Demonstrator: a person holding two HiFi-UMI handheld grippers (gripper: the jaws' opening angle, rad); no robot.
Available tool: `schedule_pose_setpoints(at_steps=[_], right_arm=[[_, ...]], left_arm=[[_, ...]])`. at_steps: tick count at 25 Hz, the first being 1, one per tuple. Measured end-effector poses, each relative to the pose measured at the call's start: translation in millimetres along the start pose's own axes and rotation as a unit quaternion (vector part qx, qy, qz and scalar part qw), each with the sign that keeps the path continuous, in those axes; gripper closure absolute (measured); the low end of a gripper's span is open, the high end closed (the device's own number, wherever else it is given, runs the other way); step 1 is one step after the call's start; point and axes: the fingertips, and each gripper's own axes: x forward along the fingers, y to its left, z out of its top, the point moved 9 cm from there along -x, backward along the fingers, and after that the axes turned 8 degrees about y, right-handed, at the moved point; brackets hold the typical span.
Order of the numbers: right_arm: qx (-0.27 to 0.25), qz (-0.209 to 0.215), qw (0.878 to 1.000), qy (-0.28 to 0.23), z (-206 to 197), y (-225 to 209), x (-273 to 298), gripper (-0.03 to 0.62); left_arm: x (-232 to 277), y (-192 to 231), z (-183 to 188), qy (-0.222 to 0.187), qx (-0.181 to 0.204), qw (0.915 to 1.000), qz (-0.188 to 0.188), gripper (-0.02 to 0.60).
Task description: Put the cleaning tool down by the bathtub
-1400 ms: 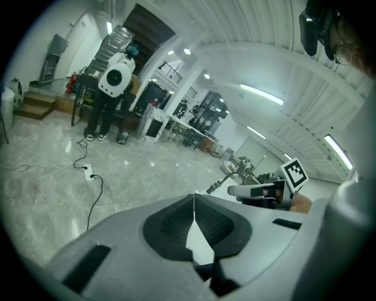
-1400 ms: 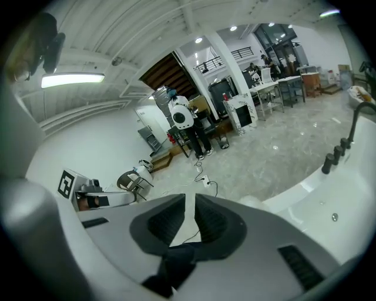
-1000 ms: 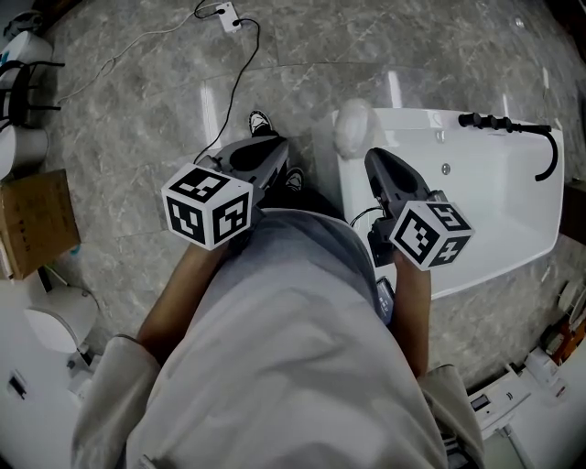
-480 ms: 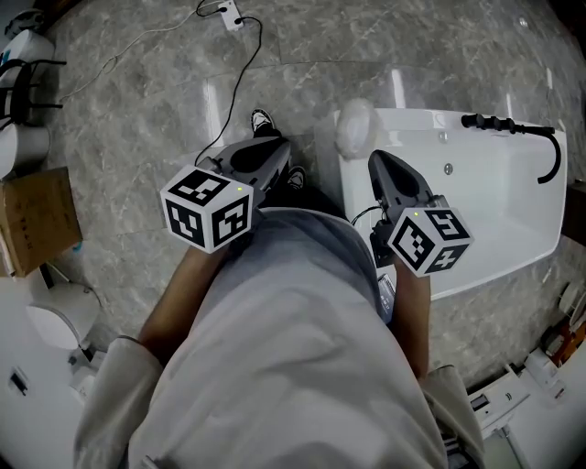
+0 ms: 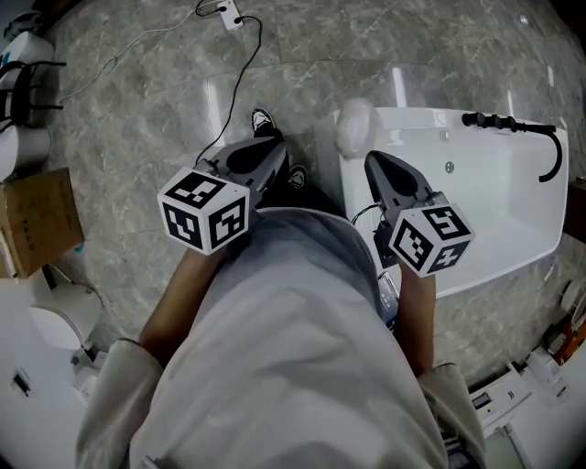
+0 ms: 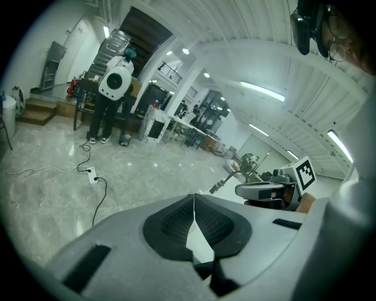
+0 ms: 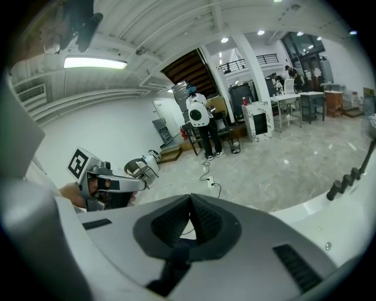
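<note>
A white rounded cleaning tool (image 5: 355, 128) rests on the near left corner of the white bathtub (image 5: 499, 215). My right gripper (image 5: 372, 158) hovers over the tub's left end, just short of the tool and apart from it. Its jaws are shut with nothing between them, meeting at the tips in the right gripper view (image 7: 190, 197). My left gripper (image 5: 273, 141) is held over the floor left of the tub. It is shut too and holds nothing, as the left gripper view (image 6: 194, 197) shows.
A black tap with a hose (image 5: 513, 126) sits on the tub's far rim. A power strip and cable (image 5: 229, 18) run across the marble floor, near the person's shoes (image 5: 261, 121). A cardboard box (image 5: 37, 224) lies at the left. A person (image 6: 114, 97) stands far off.
The right gripper has edged slightly toward the tub's corner, and the left gripper's cube has drifted a little to the left. The white tool has not moved.
</note>
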Motion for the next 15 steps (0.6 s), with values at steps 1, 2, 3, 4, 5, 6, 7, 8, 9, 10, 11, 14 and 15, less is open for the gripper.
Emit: schedule_pose_setpoints(at_steps=[1, 2, 3, 4, 5, 6, 7, 8, 9, 10, 11, 14, 15], right_arm=[[0.003, 0.004, 1.0, 0.003, -0.7, -0.5, -0.1, 0.583], [0.006, 0.006, 1.0, 0.005, -1.5, -1.1, -0.1, 0.583], [0.008, 0.008, 1.0, 0.007, -2.3, -1.5, -0.1, 0.583], [0.008, 0.007, 1.0, 0.009, -3.0, -1.7, -0.3, 0.582], [0.006, 0.006, 1.0, 0.011, -3.4, -1.8, -0.5, 0.582], [0.003, 0.005, 1.0, 0.013, -3.5, -1.9, -0.7, 0.582], [0.001, 0.004, 1.0, 0.015, -3.2, -2.1, -0.6, 0.582], [0.001, 0.005, 1.0, 0.016, -2.7, -2.5, -0.3, 0.582], [0.002, 0.006, 1.0, 0.015, -2.0, -3.0, -0.1, 0.582], [0.003, 0.007, 1.0, 0.014, -1.3, -3.4, -0.2, 0.582], [0.004, 0.009, 1.0, 0.013, -0.8, -3.7, -0.6, 0.582], [-0.002, 0.01, 1.0, 0.011, 0.8, -4.1, -2.9, 0.582], [-0.004, 0.011, 1.0, 0.01, 1.3, -4.2, -3.6, 0.582]], left_arm=[[0.6, -0.3, 0.2, 0.001, 0.001, 1.0, -0.001, 0.572], [1.0, -0.6, 0.3, 0.001, 0.001, 1.0, -0.002, 0.572], [1.1, -0.7, 0.4, 0.0, 0.001, 1.0, -0.005, 0.572], [1.1, -0.8, 0.5, -0.002, 0.0, 1.0, -0.007, 0.572], [1.1, -0.6, 0.6, -0.003, -0.001, 1.0, -0.009, 0.572], [1.2, -0.3, 0.6, -0.004, -0.003, 0.9999, -0.01, 0.572], [1.6, 0.0, 0.6, -0.003, -0.004, 0.9999, -0.01, 0.572], [2.1, 0.2, 0.6, -0.003, -0.005, 0.9999, -0.01, 0.572], [2.6, 0.2, 0.6, -0.002, -0.005, 0.9999, -0.01, 0.572], [3.1, 0.0, 0.7, -0.001, -0.004, 0.9999, -0.01, 0.572], [3.4, -0.5, 0.7, 0.0, -0.003, 0.9999, -0.01, 0.572], [4.1, -1.7, 0.8, 0.001, -0.001, 1.0, -0.01, 0.572], [4.2, -2.0, 0.8, 0.001, -0.001, 1.0, -0.01, 0.572]])
